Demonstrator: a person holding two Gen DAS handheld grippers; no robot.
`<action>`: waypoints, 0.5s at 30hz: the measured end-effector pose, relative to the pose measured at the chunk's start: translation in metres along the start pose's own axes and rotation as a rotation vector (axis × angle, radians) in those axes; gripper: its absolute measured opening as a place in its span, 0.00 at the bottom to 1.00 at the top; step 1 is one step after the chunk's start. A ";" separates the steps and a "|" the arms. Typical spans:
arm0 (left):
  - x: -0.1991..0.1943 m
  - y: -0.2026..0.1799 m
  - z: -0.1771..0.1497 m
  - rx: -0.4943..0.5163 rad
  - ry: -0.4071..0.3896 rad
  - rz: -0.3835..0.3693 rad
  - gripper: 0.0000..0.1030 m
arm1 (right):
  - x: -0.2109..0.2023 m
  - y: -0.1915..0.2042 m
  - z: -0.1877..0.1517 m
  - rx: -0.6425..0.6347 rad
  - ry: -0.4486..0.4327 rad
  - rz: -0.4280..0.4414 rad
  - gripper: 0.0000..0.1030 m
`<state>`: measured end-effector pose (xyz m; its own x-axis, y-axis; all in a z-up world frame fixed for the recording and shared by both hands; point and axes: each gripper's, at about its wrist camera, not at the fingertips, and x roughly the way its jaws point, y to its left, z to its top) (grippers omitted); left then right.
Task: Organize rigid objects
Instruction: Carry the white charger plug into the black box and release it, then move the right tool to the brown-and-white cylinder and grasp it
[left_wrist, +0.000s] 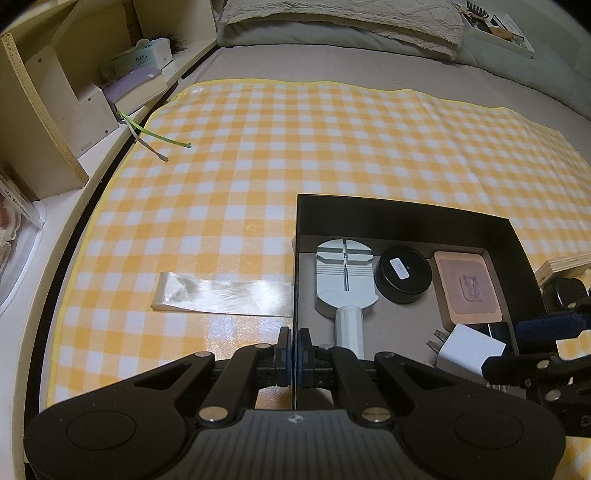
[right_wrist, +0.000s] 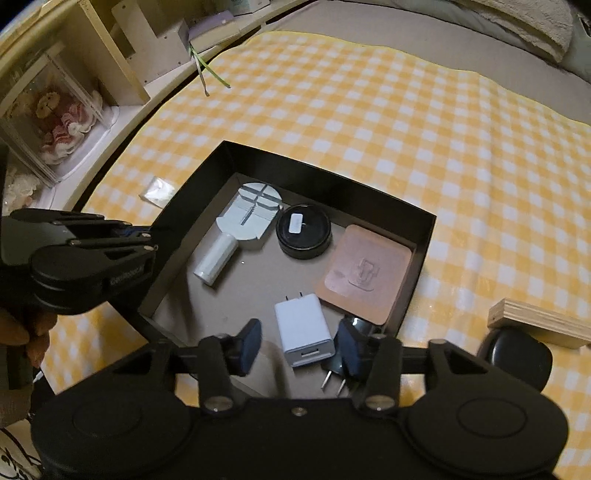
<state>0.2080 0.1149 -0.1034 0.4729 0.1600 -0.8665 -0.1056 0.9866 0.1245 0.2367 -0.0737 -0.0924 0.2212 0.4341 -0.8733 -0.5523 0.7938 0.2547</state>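
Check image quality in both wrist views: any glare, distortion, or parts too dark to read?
Left wrist view: strong fisheye bending at the edges, glare on the checked cloth near the clear packet, black box walls read as flat black. Right wrist view: same bending, dark corners, a dim shelf at upper left; the white charger and the box contents are sharp.

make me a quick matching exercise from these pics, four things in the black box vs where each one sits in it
Things:
1. grey-white tool
2. round black tin
3. brown pad
4. white charger

Places (right wrist view):
A. between the right gripper's open fingers
B. against the box's right wall
C. far left part, handle pointing toward the camera
D. middle, between the tool and the pad

Pairs: 1-C, 2-D, 3-B, 4-A
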 end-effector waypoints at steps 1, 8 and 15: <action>0.000 0.000 0.000 0.000 0.000 0.000 0.03 | 0.003 0.000 -0.001 -0.003 0.005 -0.004 0.44; 0.000 0.000 0.000 -0.002 0.000 0.001 0.03 | 0.021 0.006 -0.005 -0.049 0.057 -0.002 0.41; 0.000 -0.001 0.000 0.000 0.000 0.002 0.03 | 0.010 0.009 -0.007 -0.078 0.058 0.004 0.35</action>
<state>0.2079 0.1142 -0.1033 0.4724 0.1621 -0.8664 -0.1064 0.9862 0.1265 0.2285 -0.0648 -0.1020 0.1738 0.4099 -0.8954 -0.6146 0.7556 0.2266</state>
